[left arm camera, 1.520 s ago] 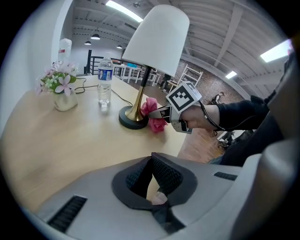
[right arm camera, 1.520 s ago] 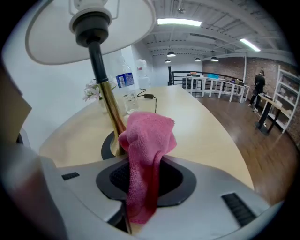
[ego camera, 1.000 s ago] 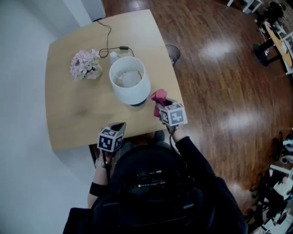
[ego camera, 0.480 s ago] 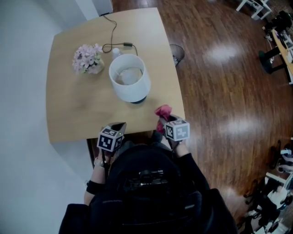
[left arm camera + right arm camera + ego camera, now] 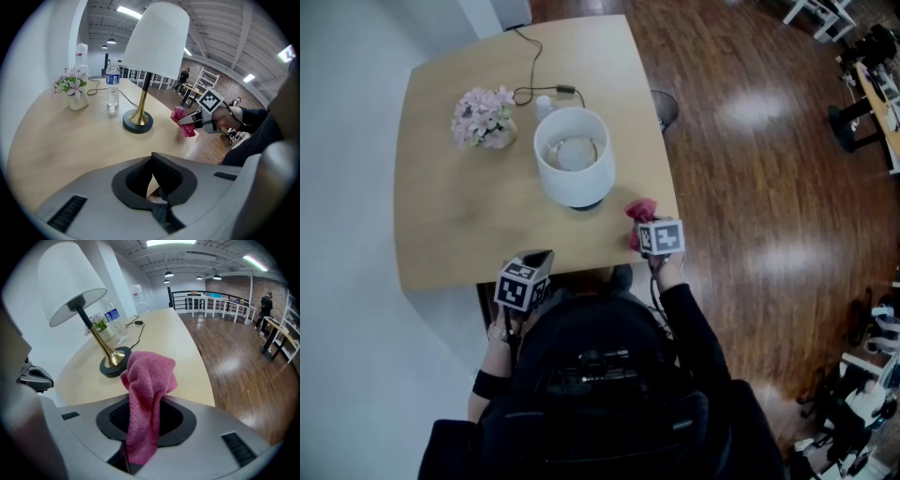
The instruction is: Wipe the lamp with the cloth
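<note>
Lamp first: in the head view it stands upright on the pale wooden table, a little above and right of that frame's centre, and you look straight down into its white shade. Your left gripper view shows its brass stem rising from a dark round base.

Your cloth, a pink one, is at the table's right edge, just below and right of the shade, apart from the lamp. Your right gripper is pinching that cloth. In the right gripper view the fabric runs down between the two jaws and bunches up above them across the middle of the frame, with the lamp base beyond it at the left.

Your left gripper is lower left of the lamp, over the table's near edge. Its jaws are pressed together with nothing between them, and the left gripper view shows bare tabletop ahead of them. In that view the right gripper and its pink bundle are at the right of the frame, near the base but clear of it.

A small pot of pale pink flowers stands in the upper left of the head view. A clear water bottle stands near the lamp on its far side, and a dark cord trails across the table toward the top edge. Dark wooden floor fills the right side.
</note>
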